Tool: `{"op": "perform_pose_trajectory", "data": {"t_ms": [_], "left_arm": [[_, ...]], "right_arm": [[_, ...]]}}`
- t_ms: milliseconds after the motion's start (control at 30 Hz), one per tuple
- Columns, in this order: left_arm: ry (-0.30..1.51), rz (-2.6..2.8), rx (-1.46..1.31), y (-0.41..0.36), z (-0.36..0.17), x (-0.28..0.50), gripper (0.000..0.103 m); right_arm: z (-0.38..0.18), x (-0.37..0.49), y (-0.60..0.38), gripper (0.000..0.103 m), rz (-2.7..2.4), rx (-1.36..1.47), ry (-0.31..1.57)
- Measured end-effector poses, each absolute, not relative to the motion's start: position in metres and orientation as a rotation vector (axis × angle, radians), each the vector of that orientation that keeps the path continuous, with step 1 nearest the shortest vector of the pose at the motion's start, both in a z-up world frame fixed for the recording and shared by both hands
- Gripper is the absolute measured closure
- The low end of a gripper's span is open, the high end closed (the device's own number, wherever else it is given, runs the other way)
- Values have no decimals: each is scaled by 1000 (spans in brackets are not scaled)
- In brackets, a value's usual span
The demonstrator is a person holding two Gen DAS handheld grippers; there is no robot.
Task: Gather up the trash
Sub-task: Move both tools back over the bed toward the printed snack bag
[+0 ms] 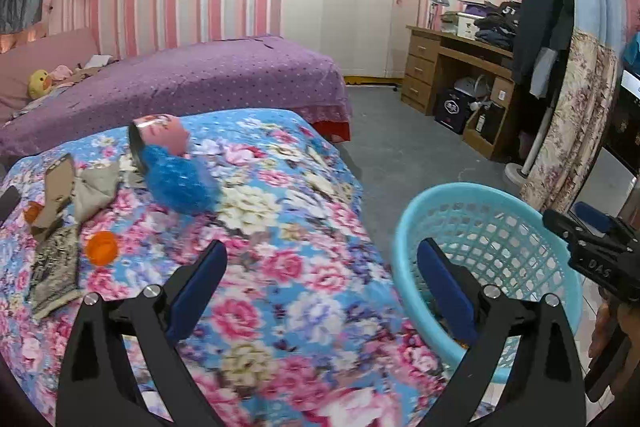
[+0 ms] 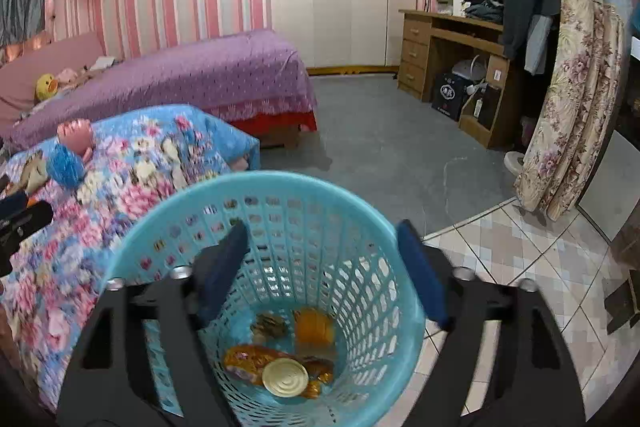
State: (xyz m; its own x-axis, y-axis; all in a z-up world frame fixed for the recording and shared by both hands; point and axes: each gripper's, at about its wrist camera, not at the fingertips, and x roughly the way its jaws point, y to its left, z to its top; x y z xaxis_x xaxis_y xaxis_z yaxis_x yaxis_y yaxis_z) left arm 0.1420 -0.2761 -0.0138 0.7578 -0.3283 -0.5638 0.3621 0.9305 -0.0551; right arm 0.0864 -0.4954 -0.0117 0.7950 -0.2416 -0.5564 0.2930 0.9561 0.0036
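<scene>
- Turquoise plastic basket (image 2: pixel 256 187) stands on the floor against the floral bed (image 1: pixel 280 267), already holding one gold lid (image 2: pixel 285 377) among several wrappers.
- Right gripper (image 2: pixel 320 267) hangs over it, fingers spread wide, empty.
- Left gripper (image 1: pixel 320 291) hovers above the bed, likewise wide and empty.
- Risk: the orange cap (image 1: pixel 102 247) could roll off the soft quilt if nudged.
- Left on the bed: one cap, one blue puff (image 1: pixel 180 183), roughly three wrappers (image 1: pixel 56 267).

basket (image 2: pixel 132 259) mouth open above; bed (image 2: pixel 60 247) crowds its left.
</scene>
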Motion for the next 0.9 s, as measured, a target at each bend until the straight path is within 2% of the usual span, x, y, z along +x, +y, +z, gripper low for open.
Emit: {"op": "perform_pose_trajectory", "data": {"t_ms": [133,567,900], "left_arm": [[594,-342,64,-254,-6,142,9],[579,-155,70,-129,7,149,9],[664,-23,-8,-37,-26,172,7]], "right_arm": [[-3,89,-482,4,-307,94,566],[10,135,-379,4,-204,113,555],[-11,170,-270,4,-56,-36,620]]}}
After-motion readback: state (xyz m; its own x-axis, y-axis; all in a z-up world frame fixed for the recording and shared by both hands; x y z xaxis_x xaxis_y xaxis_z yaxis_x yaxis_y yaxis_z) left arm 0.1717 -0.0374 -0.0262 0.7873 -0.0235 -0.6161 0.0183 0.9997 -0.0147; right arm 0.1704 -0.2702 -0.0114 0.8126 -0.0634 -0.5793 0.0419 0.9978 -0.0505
